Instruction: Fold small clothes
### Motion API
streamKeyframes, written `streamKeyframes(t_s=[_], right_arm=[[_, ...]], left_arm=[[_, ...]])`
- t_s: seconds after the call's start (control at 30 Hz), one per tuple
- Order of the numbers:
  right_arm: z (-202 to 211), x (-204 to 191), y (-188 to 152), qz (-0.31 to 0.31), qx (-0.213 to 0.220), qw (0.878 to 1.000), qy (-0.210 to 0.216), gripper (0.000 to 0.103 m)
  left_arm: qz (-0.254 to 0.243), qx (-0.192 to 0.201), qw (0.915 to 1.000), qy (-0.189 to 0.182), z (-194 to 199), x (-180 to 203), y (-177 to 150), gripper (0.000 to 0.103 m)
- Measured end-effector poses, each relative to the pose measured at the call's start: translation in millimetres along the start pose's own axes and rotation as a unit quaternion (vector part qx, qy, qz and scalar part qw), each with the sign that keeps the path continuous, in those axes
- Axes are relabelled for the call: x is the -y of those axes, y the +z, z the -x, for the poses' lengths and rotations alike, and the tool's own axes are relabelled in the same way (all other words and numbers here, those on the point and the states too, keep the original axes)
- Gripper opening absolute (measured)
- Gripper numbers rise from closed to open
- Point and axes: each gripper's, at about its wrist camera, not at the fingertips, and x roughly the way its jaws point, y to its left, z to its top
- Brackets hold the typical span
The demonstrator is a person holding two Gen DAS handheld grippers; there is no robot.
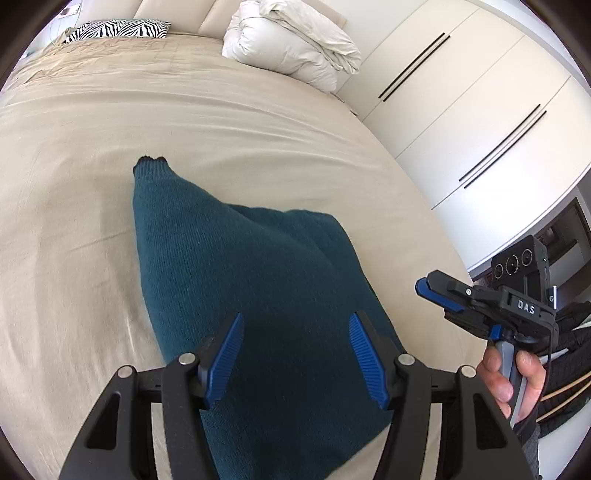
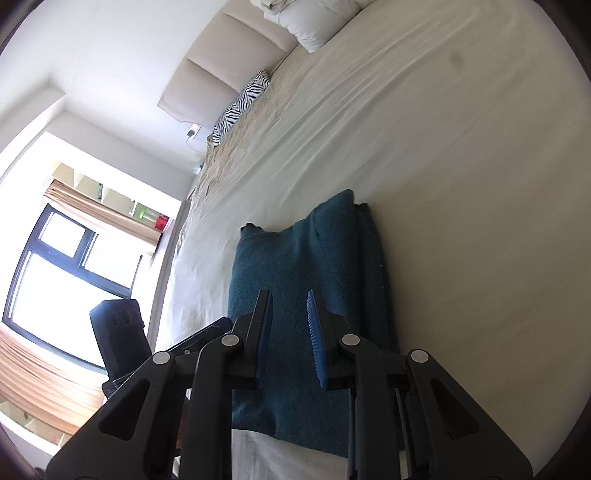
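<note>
Left hand-held gripper (image 1: pixel 295 354) open above teal sweater (image 1: pixel 236 258), seemingly not touching

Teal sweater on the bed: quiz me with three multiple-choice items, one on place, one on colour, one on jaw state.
1. Where does the teal sweater lie?
A. on the beige bedsheet
B. on the white duvet
C. inside the wardrobe

2. What pattern has the pillow at the headboard?
A. red dots
B. black and white zebra stripes
C. plain green

3. How does the left gripper stand?
A. shut on the sweater
B. jaws apart, nothing between the pads
C. shut on the pillow

Answers:
1 A, the knit rests flat on the sheet.
2 B, the stripes show in both views.
3 B, a wide gap shows between the blue pads, above the sweater.
</note>
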Motion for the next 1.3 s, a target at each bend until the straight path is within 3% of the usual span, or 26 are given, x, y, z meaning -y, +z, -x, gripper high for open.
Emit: streamKeyframes(t_s=[0.1,0.17,0.3,0.33,0.47,0.63,0.7,0.77,0.8,0.87,0.93,1.03,1.07,1.1,1.17,1.23,1.3], right_arm=[[-45.5,-12.1,23.2,0.000,-0.032,0.999,0.011,0.019],[-79.9,-14.6,36.4,-0.013,-0.063,0.998,0.026,0.019],[-130.0,7.7,45.1,-0.012,-0.081,0.994,-0.067,0.018],[-134.5,16.9,44.6,-0.021,-0.075,0.995,-0.062,0.016],[-135.4,38.9,40.5,-0.043,-0.055,0.997,-0.023,0.005],[-123.1,21.9,38.3,-0.038,-0.043,0.998,-0.026,0.011],[-108.4,8.5,29.6,-0.027,-0.031,0.999,0.010,0.011],[-98.4,1.0,17.2,-0.013,-0.032,0.999,0.029,0.013],[-101.0,3.1,10.8,-0.009,-0.039,0.999,0.015,0.020],[-115.1,16.8,-0.3,-0.004,-0.058,0.998,-0.019,0.022],[-114.0,26.0,-7.9,0.002,-0.035,0.999,0.003,0.021],[-104.5,14.4,-6.3,-0.007,-0.035,0.999,-0.007,0.023],[-96.2,8.3,-7.0,-0.002,-0.028,1.000,-0.010,0.030],[-85.6,2.1,-8.9,0.005,-0.015,1.000,-0.007,0.050],[-60.4,-4.0,-13.1,0.010,0.024,1.000,-0.004,0.077],[-45.7,-4.5,-8.9,0.017,0.044,0.999,-0.017,0.078],[-44.4,1.4,-2.2,0.012,0.026,0.999,-0.038,0.078]], left_arm=[[-0.002,-0.012,0.9997,0.022,-26.4,-6.6,24.4,0.062],[-0.001,-0.043,0.9986,0.030,-51.8,-12.0,30.6,0.062],[-0.022,-0.054,0.9968,0.055,-75.6,-21.9,24.6,0.061],[-0.023,-0.053,0.9966,0.059,-78.2,-21.5,22.9,0.061],[-0.037,-0.052,0.9953,0.072,-87.3,-10.8,20.6,0.063],[-0.025,-0.035,0.9969,0.065,-65.7,-7.1,21.6,0.061],[-0.013,-0.015,0.9989,0.042,-47.1,-6.3,14.7,0.061],[-0.023,-0.013,0.9984,0.049,-46.5,-4.2,3.8,0.061],[-0.037,-0.022,0.9971,0.062,-54.9,-3.1,-2.1,0.060],[-0.070,-0.021,0.9940,0.081,-69.0,-0.4,-10.1,0.061],[-0.083,-0.015,0.9924,0.090,-73.5,4.4,-11.1,0.062],[-0.087,-0.012,0.9921,0.090,-65.1,11.4,-7.2,0.063],[-0.084,-0.004,0.9927,0.086,-58.4,13.3,-6.6,0.063],[-0.076,0.005,0.9936,0.083,-49.0,13.1,-7.5,0.063],[-0.055,0.036,0.9953,0.071,-24.3,8.3,-13.1,0.065],[-0.025,0.064,0.9962,0.054,-3.4,-4.1,-21.6,0.077],[0.002,0.054,0.9974,0.047,0.1,-20.3,-28.0,0.078]])
